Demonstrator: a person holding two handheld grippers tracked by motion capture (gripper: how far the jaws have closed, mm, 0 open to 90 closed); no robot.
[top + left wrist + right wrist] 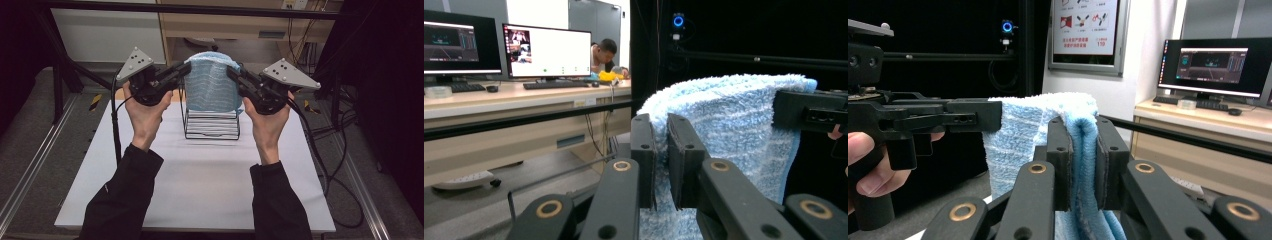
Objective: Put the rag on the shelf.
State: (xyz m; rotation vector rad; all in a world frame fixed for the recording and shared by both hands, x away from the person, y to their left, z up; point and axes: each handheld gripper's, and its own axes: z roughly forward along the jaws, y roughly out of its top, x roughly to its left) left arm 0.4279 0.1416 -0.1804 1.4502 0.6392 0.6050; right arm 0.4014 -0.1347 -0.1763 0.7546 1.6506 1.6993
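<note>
A light blue towel (pixel 211 85) hangs stretched between my two grippers above a black wire rack (pixel 211 125) at the middle of the white table (pixel 200 175). My left gripper (pixel 184 68) is shut on the towel's upper left corner, and in the left gripper view the towel (pixel 734 120) is pinched between its jaws (pixel 661 150). My right gripper (pixel 234 71) is shut on the upper right corner; in the right gripper view the towel's edge (pixel 1082 150) runs down between its pads. The towel's lower edge hides the top of the rack.
A black frame bar (pixel 200 9) crosses above the far side of the table. Cables (pixel 330 150) trail off the table's right edge. Desks with monitors (pixel 546 50) stand beyond the table, and a person sits there.
</note>
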